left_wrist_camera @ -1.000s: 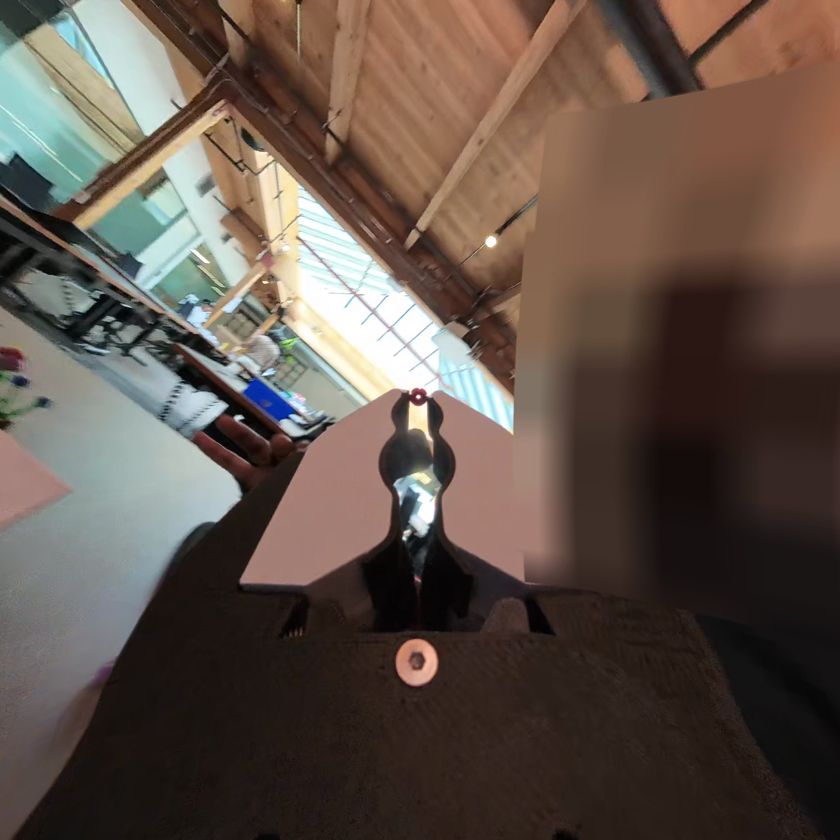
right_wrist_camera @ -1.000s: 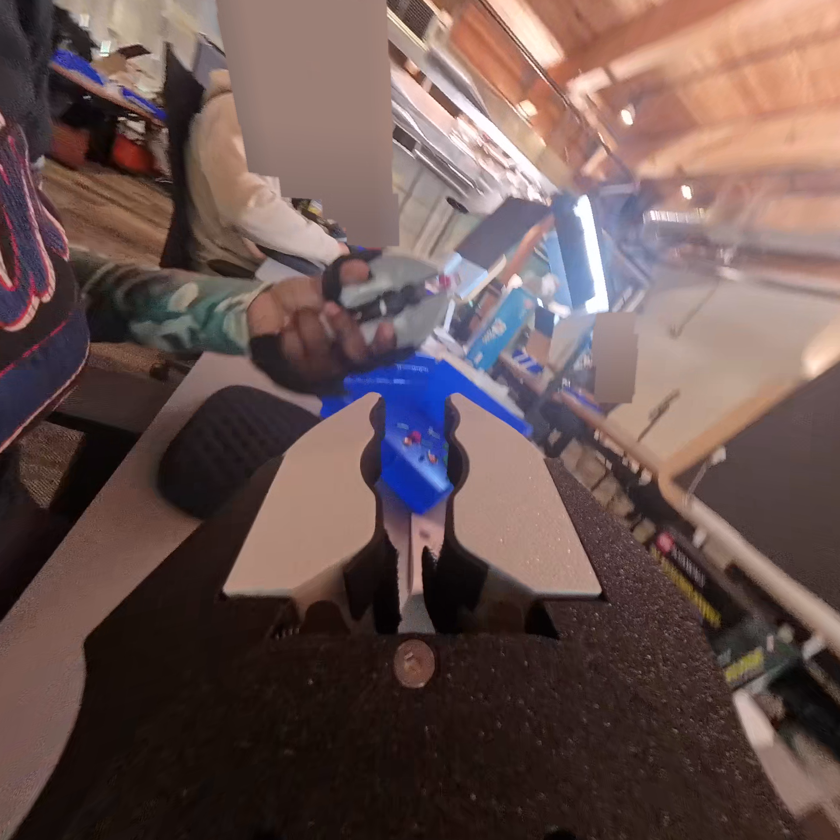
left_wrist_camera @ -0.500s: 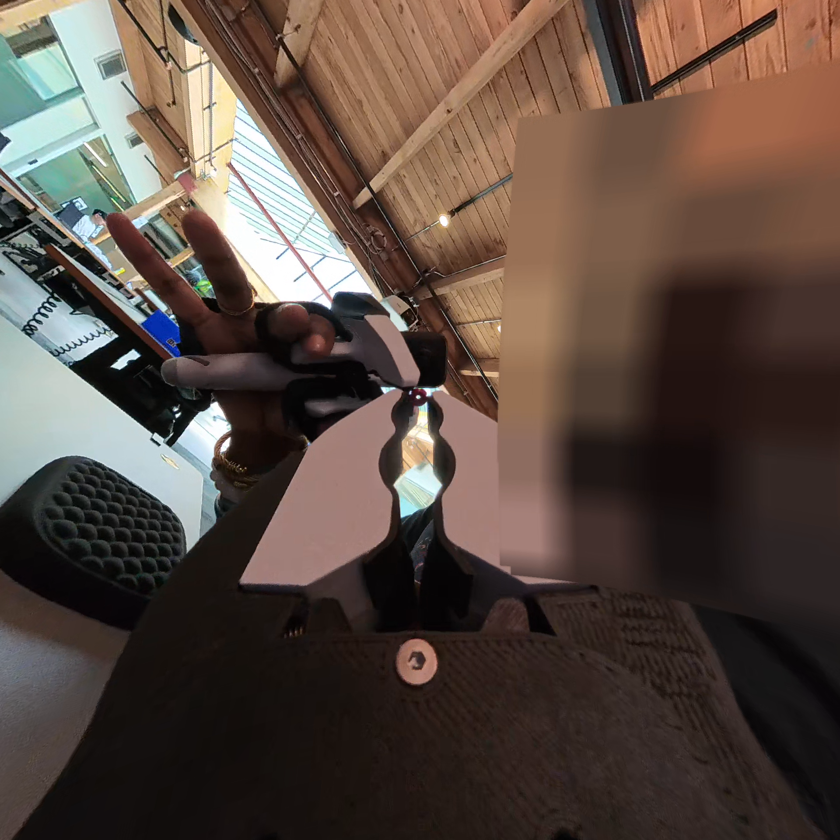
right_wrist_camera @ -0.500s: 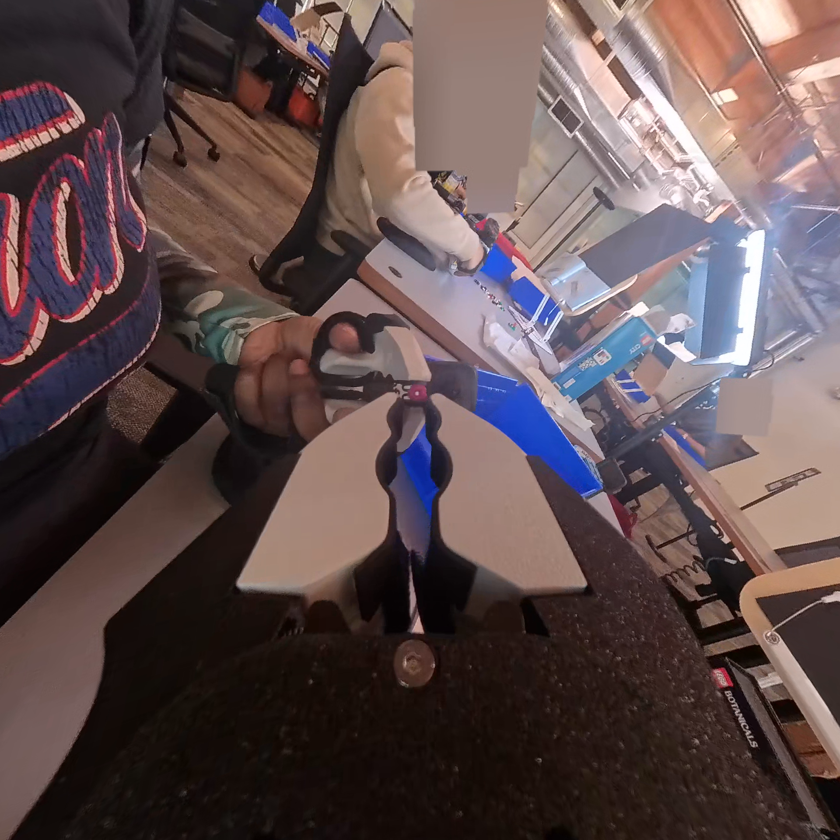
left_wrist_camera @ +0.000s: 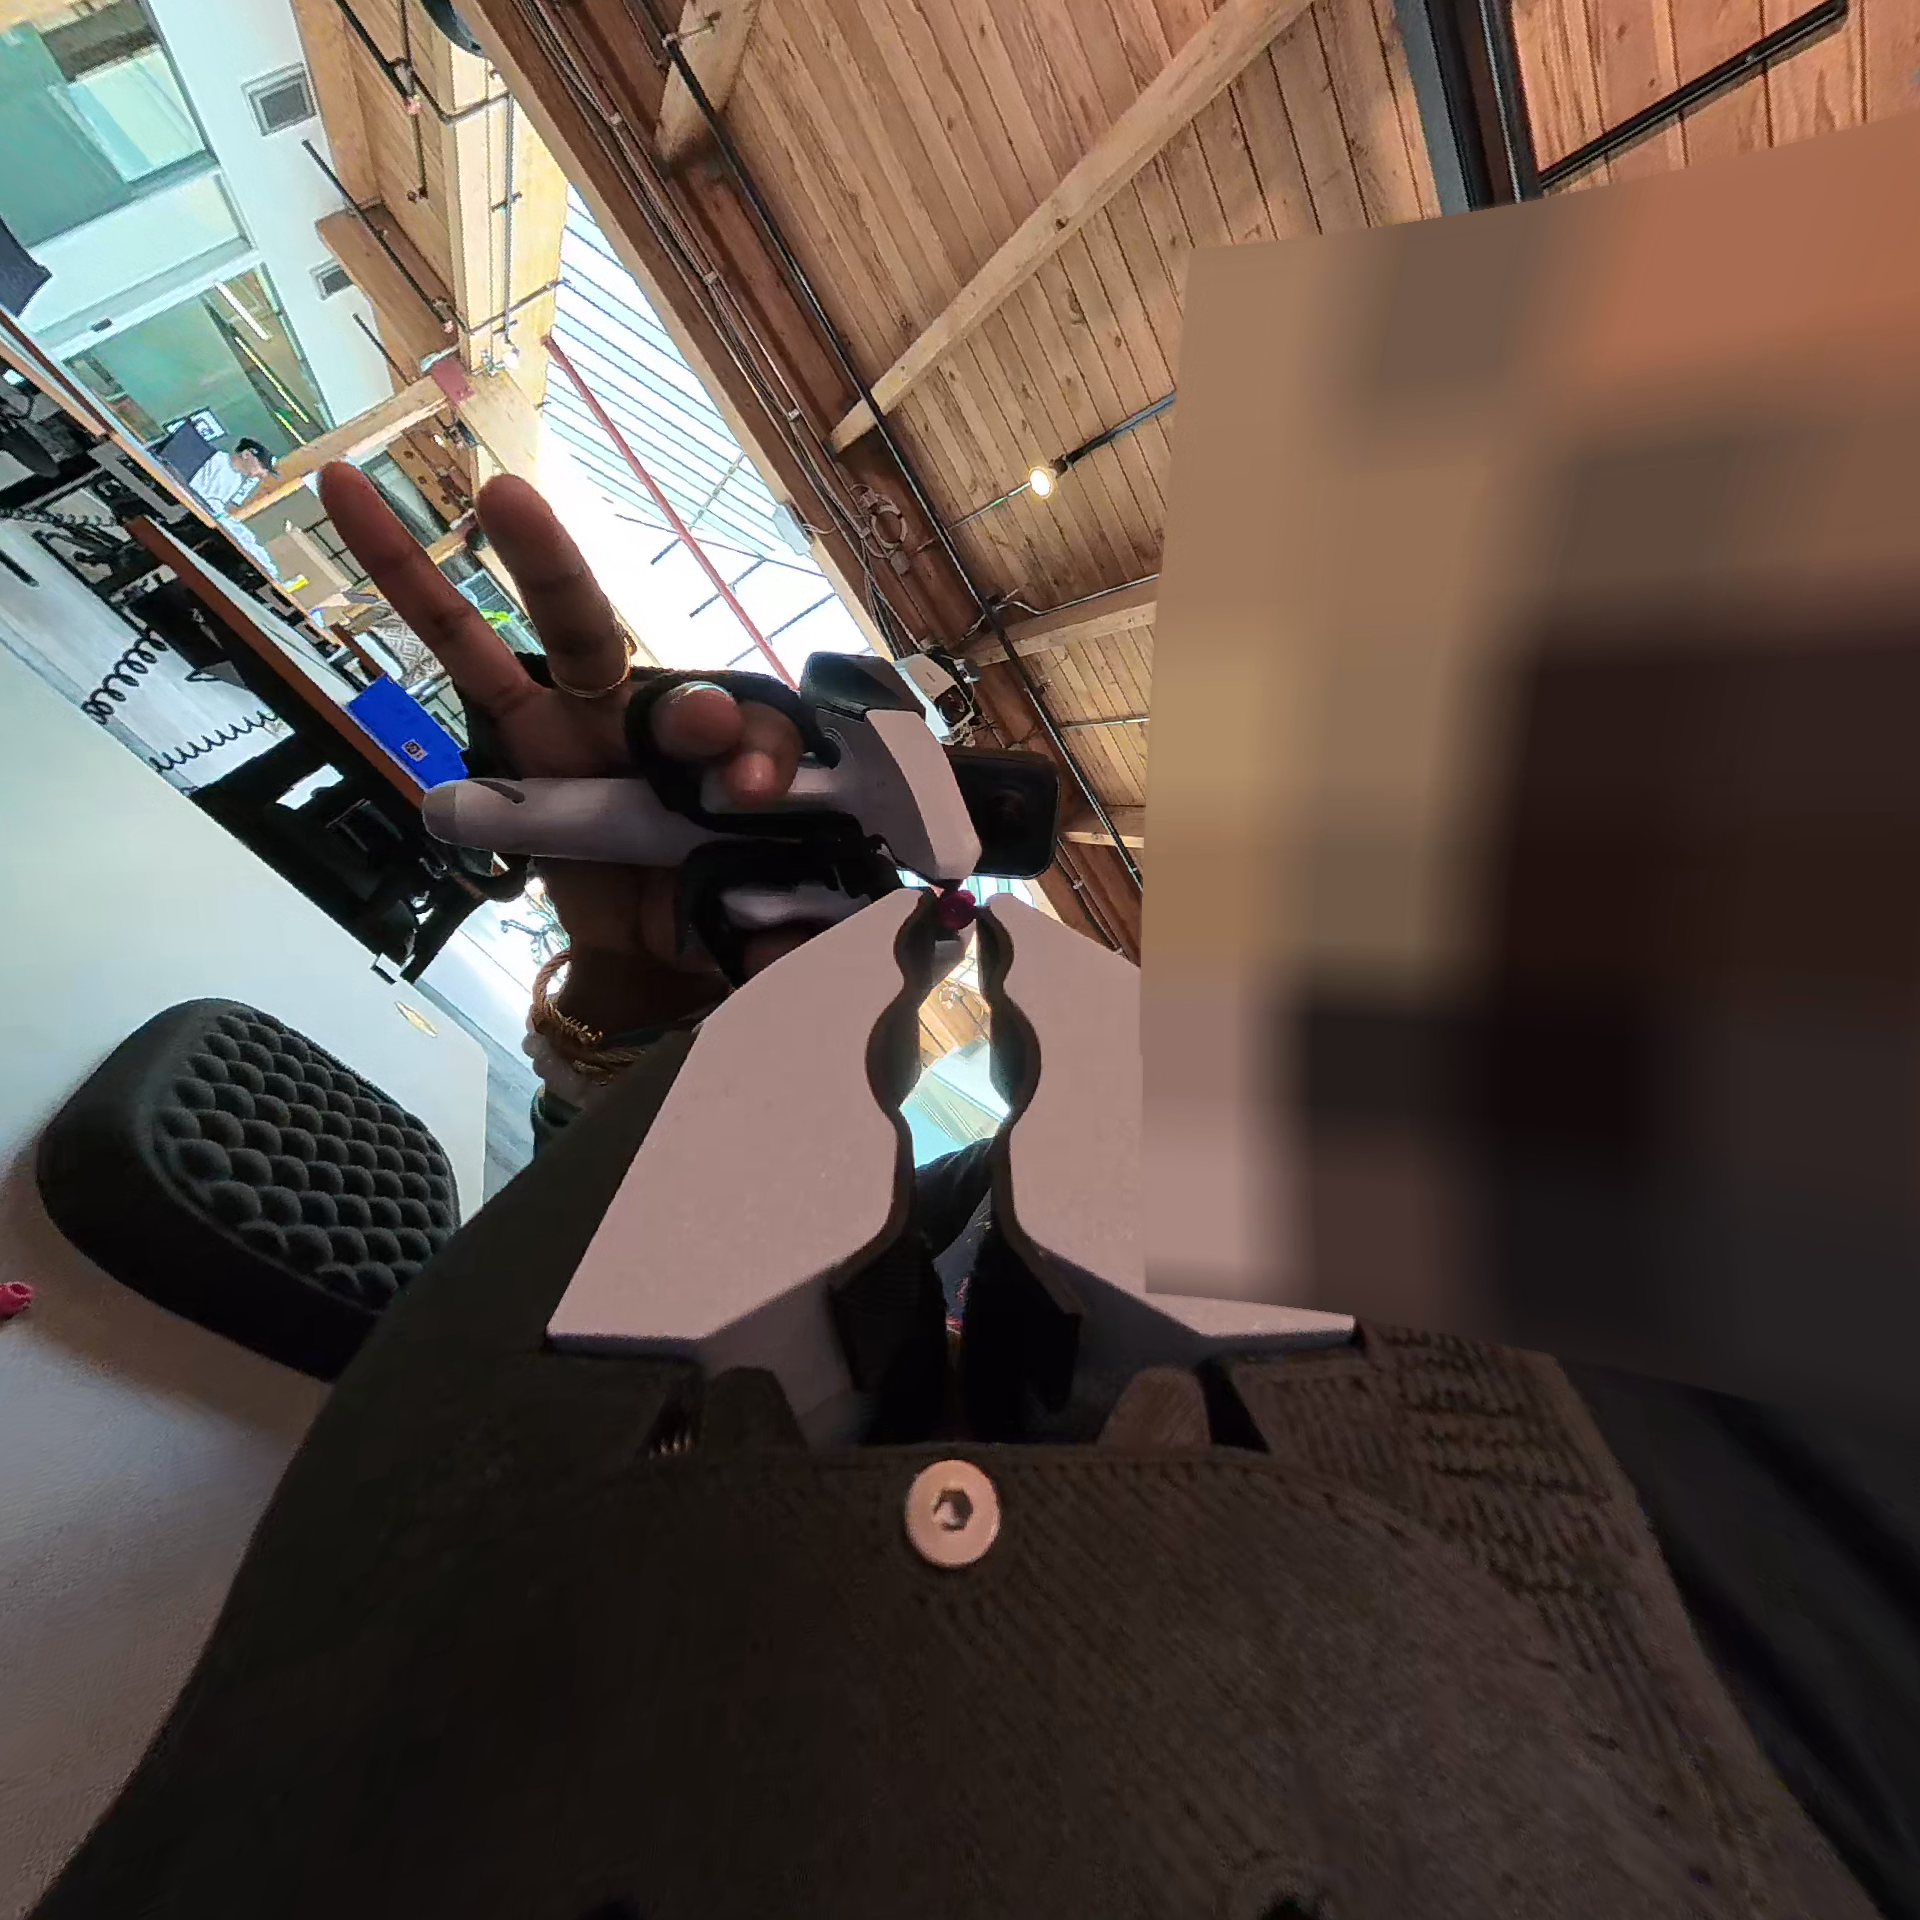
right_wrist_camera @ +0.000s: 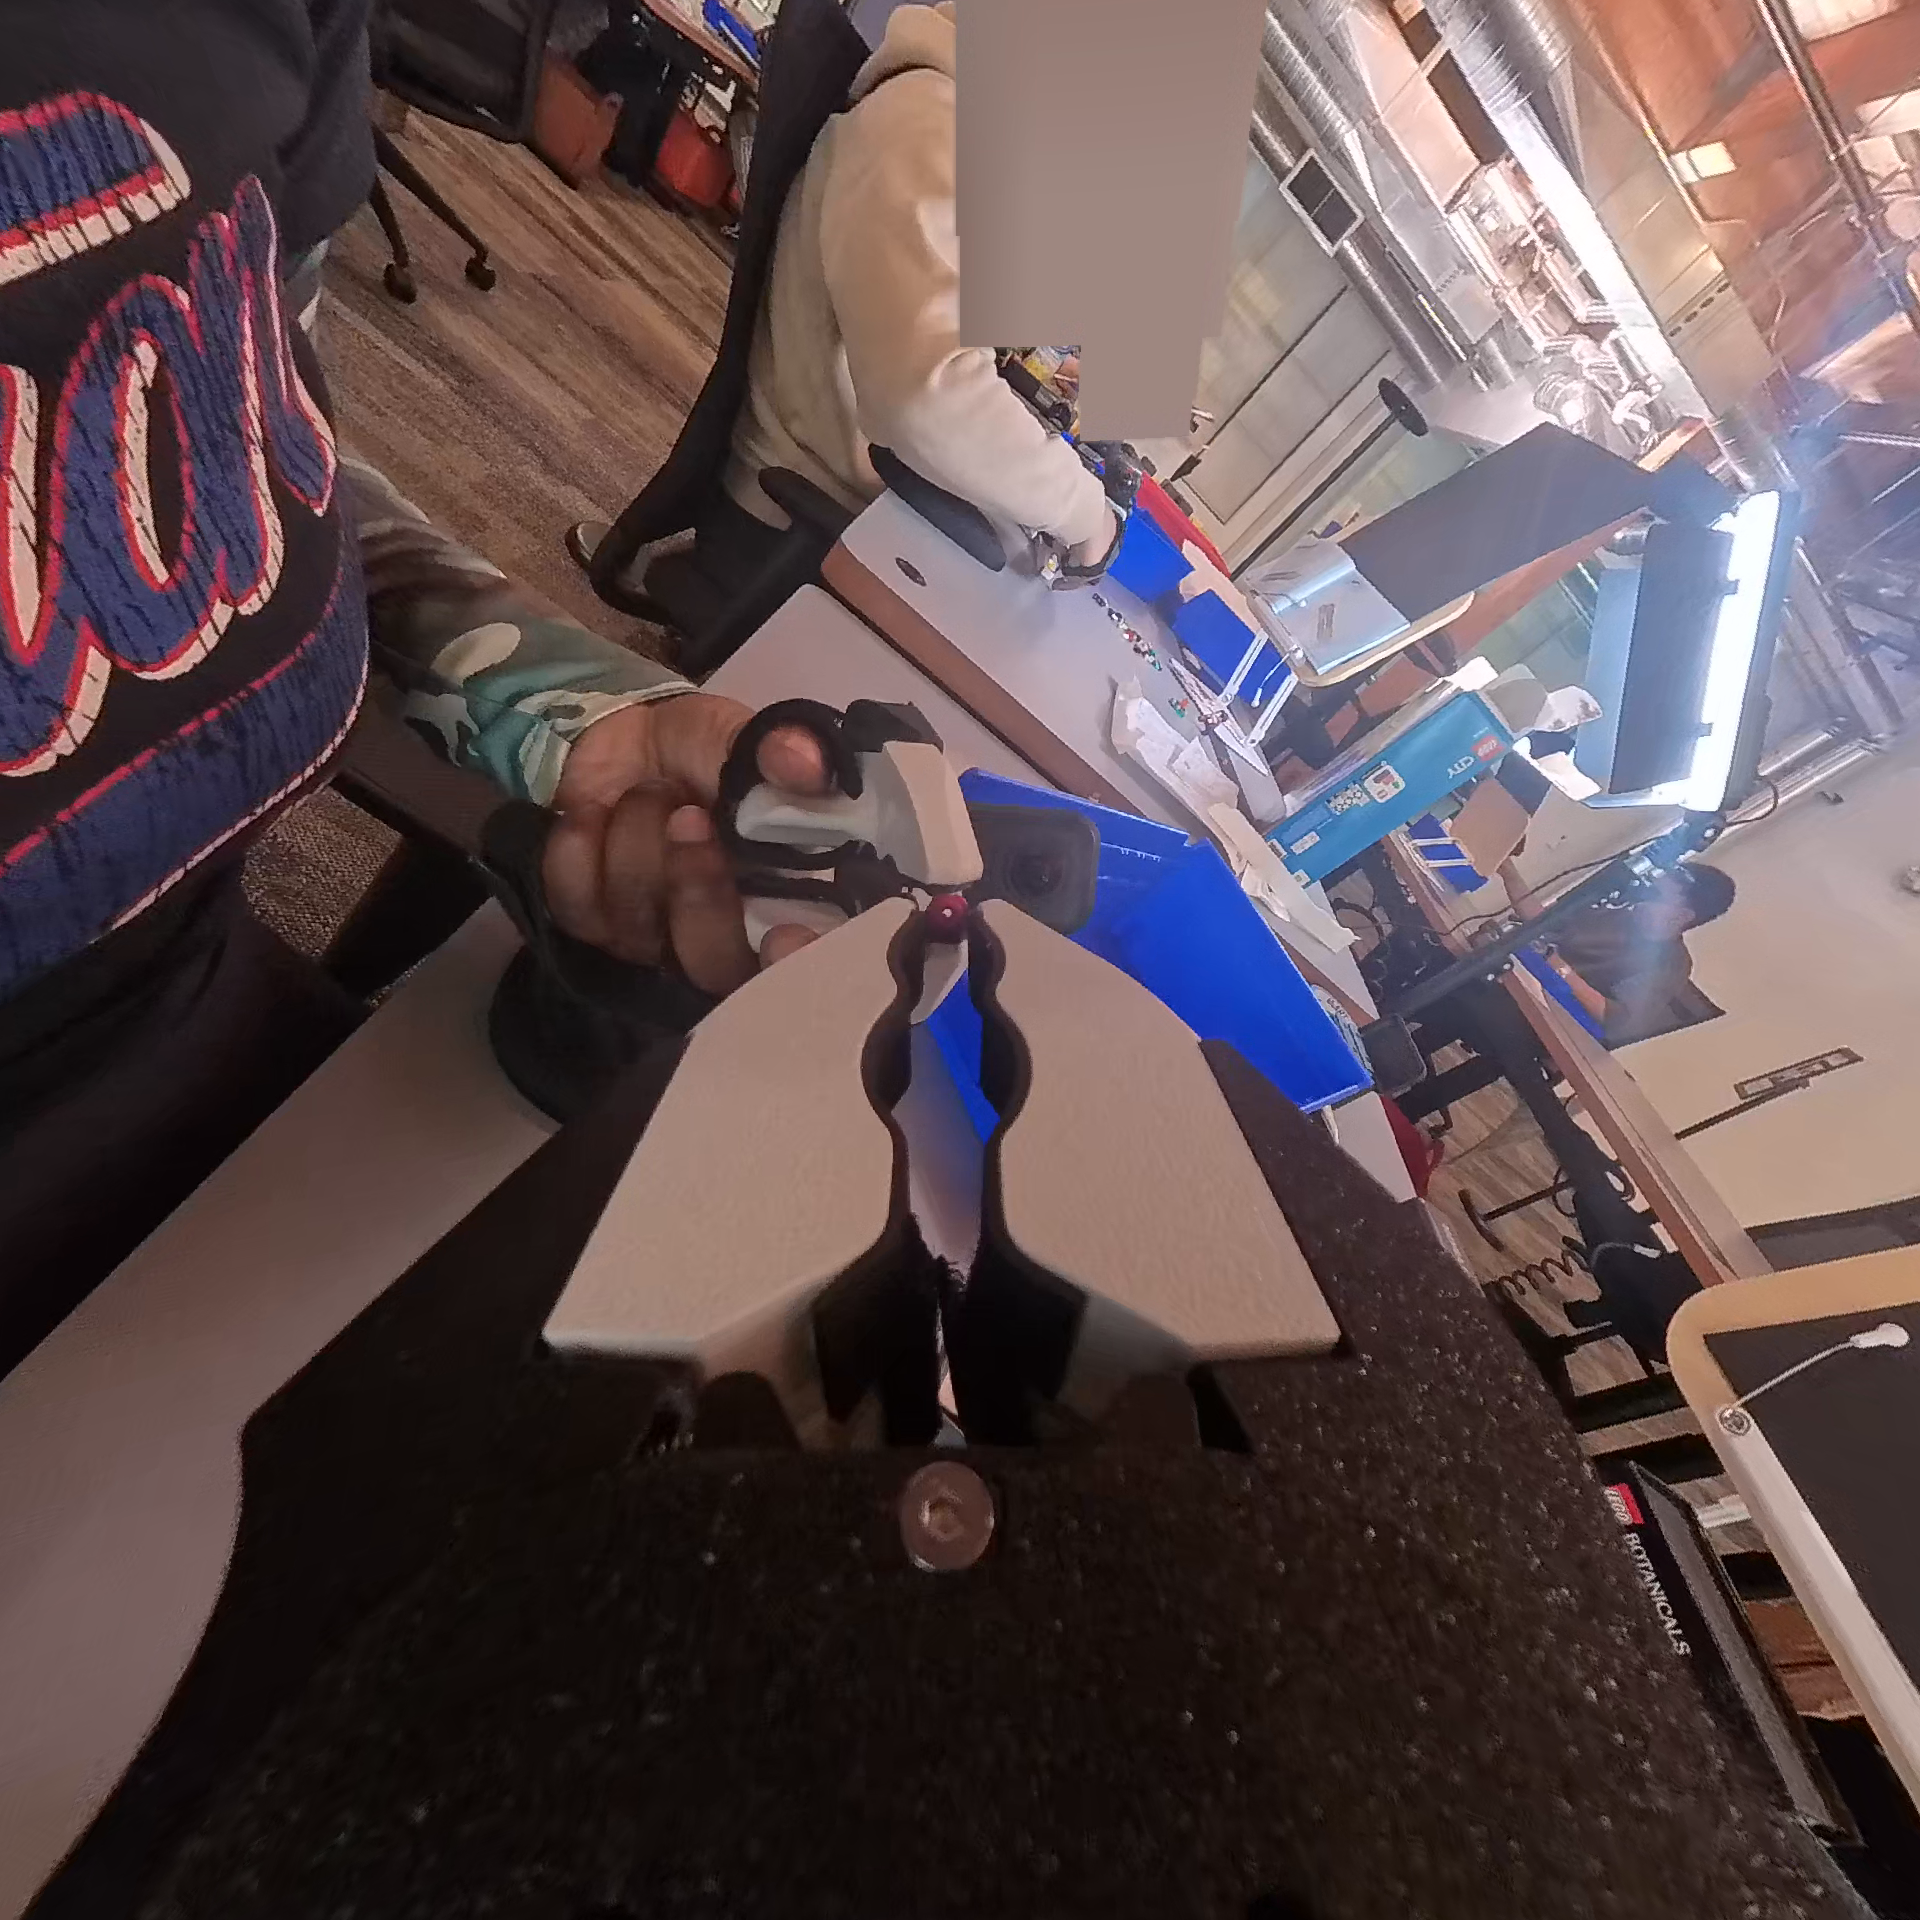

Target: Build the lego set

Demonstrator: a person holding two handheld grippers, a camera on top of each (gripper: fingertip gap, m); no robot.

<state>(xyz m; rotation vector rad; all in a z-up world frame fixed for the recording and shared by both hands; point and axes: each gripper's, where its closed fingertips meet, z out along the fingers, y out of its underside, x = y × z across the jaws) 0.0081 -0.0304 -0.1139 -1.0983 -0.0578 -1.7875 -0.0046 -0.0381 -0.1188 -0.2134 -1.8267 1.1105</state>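
A small red round lego piece (left_wrist_camera: 954,910) is pinched between the tips of my left gripper (left_wrist_camera: 954,918), which is shut on it and held up in the air. My right gripper (left_wrist_camera: 940,831) meets it tip to tip from above-left, held in a hand with two fingers stretched out. In the right wrist view the same red piece (right_wrist_camera: 945,914) sits between the nearly closed tips of my right gripper (right_wrist_camera: 948,918). The left gripper (right_wrist_camera: 914,821) shows just beyond it, touching the piece. Both grippers grip the one piece.
A black dimpled pad (left_wrist_camera: 249,1174) lies on the white table (left_wrist_camera: 125,935), with a small pink piece (left_wrist_camera: 12,1297) at the left edge. A blue bin (right_wrist_camera: 1143,935) stands behind the grippers. A person (right_wrist_camera: 894,343) sits at the neighbouring table. A dark box (right_wrist_camera: 1662,1579) lies at lower right. My two grippers' fingertips are within a few centimetres of each other.
The two grippers have come together tip to tip. The right gripper has closed from open onto the red piece that the left gripper held.
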